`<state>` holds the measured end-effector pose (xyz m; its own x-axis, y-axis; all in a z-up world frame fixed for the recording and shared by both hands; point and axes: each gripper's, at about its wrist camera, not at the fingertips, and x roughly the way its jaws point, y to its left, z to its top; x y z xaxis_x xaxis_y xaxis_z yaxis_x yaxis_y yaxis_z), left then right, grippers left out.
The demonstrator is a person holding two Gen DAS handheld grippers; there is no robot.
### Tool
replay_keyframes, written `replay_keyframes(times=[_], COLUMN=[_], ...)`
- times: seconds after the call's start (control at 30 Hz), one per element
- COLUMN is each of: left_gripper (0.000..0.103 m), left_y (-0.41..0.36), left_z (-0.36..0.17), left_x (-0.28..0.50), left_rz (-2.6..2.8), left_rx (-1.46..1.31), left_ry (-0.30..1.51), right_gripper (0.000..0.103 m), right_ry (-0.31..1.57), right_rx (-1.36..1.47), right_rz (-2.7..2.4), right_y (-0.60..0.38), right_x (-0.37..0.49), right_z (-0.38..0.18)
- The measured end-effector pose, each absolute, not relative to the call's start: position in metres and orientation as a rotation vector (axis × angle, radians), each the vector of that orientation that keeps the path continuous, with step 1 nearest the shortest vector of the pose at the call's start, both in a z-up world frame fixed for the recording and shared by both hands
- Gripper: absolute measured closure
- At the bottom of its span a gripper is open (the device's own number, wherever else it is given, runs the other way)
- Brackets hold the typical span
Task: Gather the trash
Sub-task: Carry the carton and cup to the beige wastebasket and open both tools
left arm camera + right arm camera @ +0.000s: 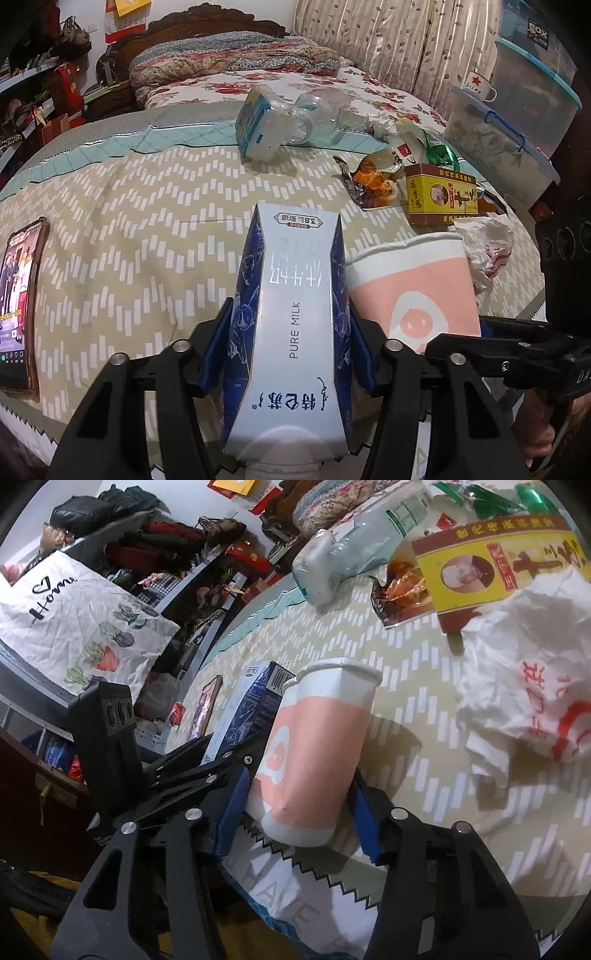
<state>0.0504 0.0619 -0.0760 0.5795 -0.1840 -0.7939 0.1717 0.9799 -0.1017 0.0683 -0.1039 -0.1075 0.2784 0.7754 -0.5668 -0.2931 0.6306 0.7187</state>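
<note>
Milk carton [291, 332], blue and white, clamped lengthwise in left tool [288, 347], blue pads pressing both sides, just over the bed [129, 221]. Pink paper cup [314, 753] lying between right tool [295, 812] pads, gripped at its base, touching the carton. Beyond both: yellow seasoning box [441, 195], crumpled white bag [528, 686], snack wrapper [373, 181], plastic bottle [314, 114].

Both hand-held units are of matching build. The left gripper [286, 354] has black angular linkage arms with triangular cut-outs, round silver pivot screws at the joints, and blue finger pads [212, 354]. The right gripper [295, 801] shows the same black frame, silver screws and blue pads [231, 808]. Its black housing carries three round recesses and partial white lettering. A bare hand [535, 424] is partly visible at the frame edge.
</note>
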Motion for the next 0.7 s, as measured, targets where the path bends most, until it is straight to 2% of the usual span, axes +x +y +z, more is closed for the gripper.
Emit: replay_keyframes(times=[0.3,0.7], left_gripper=[0.054,0.054], left_y=[0.077,0.070], left_z=[-0.067,-0.018], left_x=[0.052,0.043], left_rz=[-0.204,-0.302], left_rx=[-0.058,-0.084], left_ry=[0.915,0.825], right_gripper=[0.066,0.066], right_ry=[0.977,0.810], right_rx=[0.551,0.624], right_rz=[0.762,0.660], right_y=[-0.130,-0.200], right_x=[0.051,0.037], right_z=[-0.090,-0.058])
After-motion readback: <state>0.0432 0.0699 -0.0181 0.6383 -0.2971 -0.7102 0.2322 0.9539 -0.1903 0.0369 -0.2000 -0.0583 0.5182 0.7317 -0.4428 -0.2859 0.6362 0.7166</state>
